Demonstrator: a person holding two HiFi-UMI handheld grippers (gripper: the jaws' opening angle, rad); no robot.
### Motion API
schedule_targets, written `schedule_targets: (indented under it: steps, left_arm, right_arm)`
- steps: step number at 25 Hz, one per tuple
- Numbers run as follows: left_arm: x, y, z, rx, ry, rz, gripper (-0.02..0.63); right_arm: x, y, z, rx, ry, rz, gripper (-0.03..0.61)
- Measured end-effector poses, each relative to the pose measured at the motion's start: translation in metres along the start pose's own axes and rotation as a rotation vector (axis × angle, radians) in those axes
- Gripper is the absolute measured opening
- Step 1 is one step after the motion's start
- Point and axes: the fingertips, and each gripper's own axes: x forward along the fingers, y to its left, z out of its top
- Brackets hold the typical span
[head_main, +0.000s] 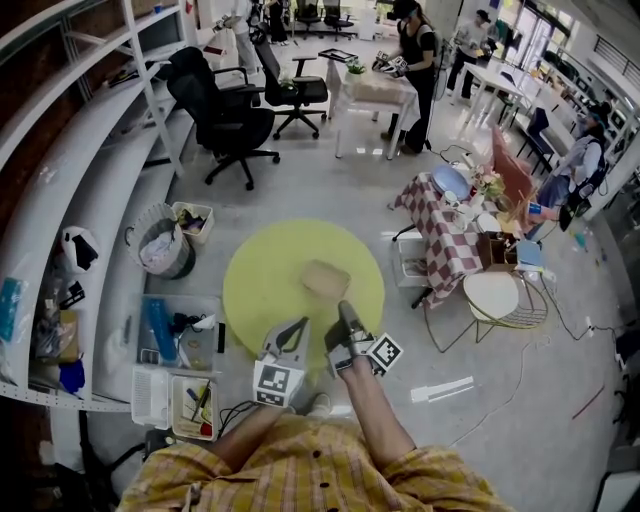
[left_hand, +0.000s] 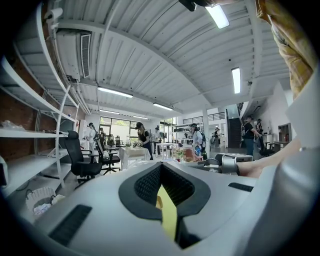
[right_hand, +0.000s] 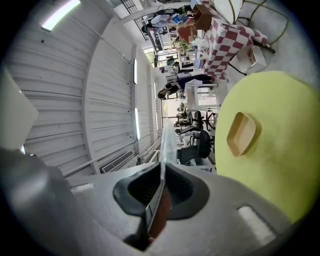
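On the round yellow-green table lies an empty tan tray, near the middle. Both grippers hover at the table's near edge, side by side and close together. My right gripper is shut on a thin clear plastic sheet or bag, which stands up from the jaws; something reddish-brown shows low between them. My left gripper has its tips together. A yellow strip shows in the slit behind them; I cannot tell whether it is a held thing or the table.
White shelving runs along the left, with a waste bin and plastic bins of tools on the floor beside it. A checkered table and a round white wire stool stand at the right. Black office chairs and people stand farther back.
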Motion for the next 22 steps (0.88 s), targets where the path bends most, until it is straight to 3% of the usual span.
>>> schedule_targets:
  steps: [22]
  left_arm:
    - [-0.005, -0.002, 0.009, 0.017, -0.019, -0.012, 0.005]
  right_arm:
    - [-0.011, 0.035, -0.001, -0.016, -0.015, 0.043, 0.028]
